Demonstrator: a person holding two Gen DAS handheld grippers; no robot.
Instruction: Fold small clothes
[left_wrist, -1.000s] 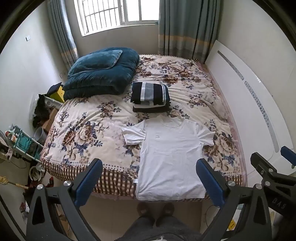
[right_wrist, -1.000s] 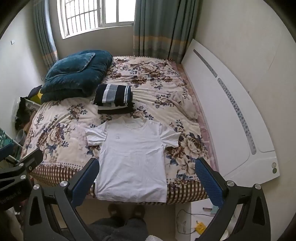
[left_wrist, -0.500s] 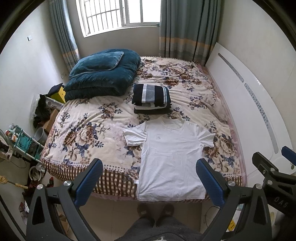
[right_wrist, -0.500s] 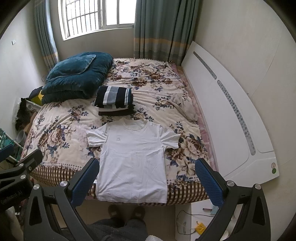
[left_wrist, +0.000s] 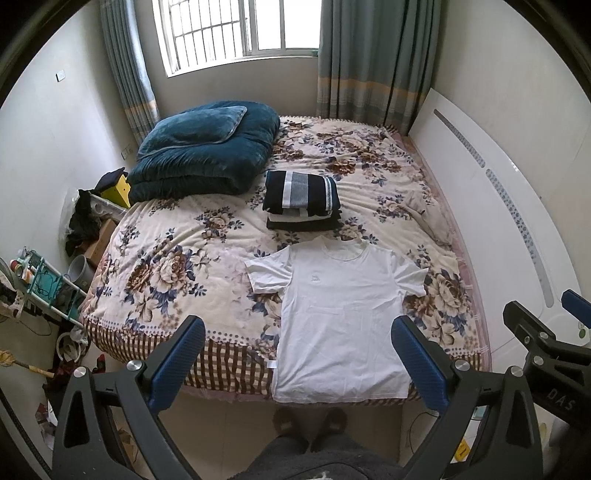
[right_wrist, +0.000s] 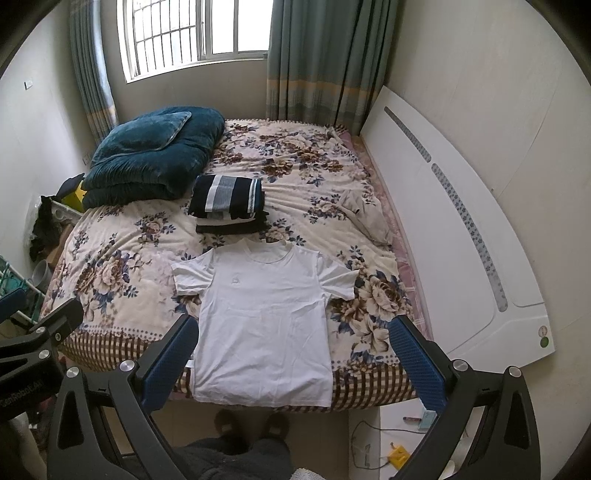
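Note:
A white T-shirt (left_wrist: 343, 317) lies flat and face up on the floral bedspread (left_wrist: 177, 258), hem at the near bed edge, collar toward a stack of folded dark striped clothes (left_wrist: 301, 199). It also shows in the right wrist view (right_wrist: 264, 321), below the same stack (right_wrist: 227, 203). My left gripper (left_wrist: 299, 363) is open and empty, held high above the near bed edge. My right gripper (right_wrist: 291, 360) is open and empty too, held above the shirt's hem.
A folded teal quilt with a pillow (left_wrist: 207, 147) sits at the bed's far left. A white headboard (left_wrist: 509, 206) runs along the right side. A rack and clutter (left_wrist: 40, 280) stand on the floor at left. The person's slippers (left_wrist: 310, 424) show below.
Both views have tilted up and pulled back slightly, so the bed and shirt sit lower in frame. The shirt and stack have not moved. Both grippers stay open.

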